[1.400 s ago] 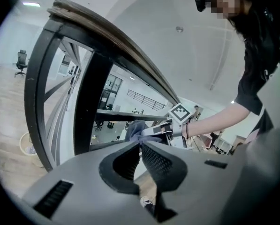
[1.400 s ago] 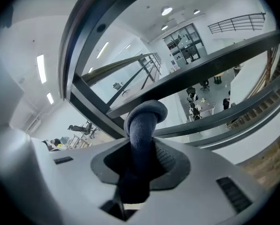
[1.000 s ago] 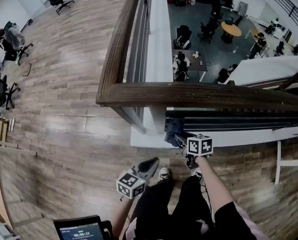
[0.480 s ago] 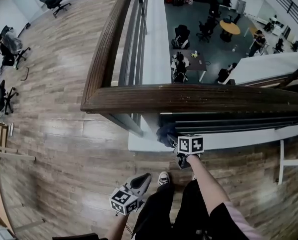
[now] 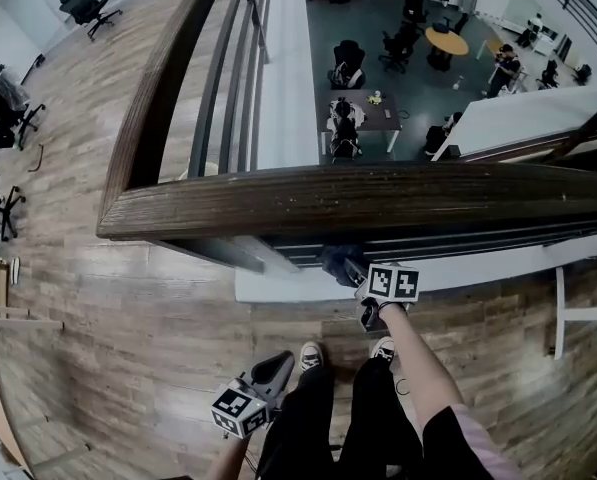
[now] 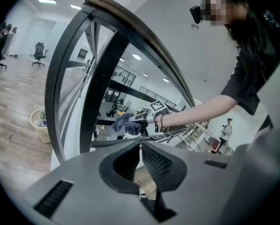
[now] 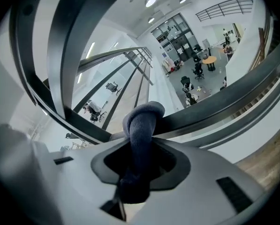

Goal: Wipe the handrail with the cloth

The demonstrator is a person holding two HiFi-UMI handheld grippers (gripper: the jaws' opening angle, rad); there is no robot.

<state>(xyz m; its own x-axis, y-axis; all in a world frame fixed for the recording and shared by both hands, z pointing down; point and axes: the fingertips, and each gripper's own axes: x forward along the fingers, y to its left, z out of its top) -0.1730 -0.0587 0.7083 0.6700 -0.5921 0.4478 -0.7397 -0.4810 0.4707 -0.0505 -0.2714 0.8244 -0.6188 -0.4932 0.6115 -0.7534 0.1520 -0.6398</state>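
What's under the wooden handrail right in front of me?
Dark metal rails run below the handrail, above a white ledge. The right gripper holds the blue cloth up beside those rails. The handrail's own underside is covered from above.
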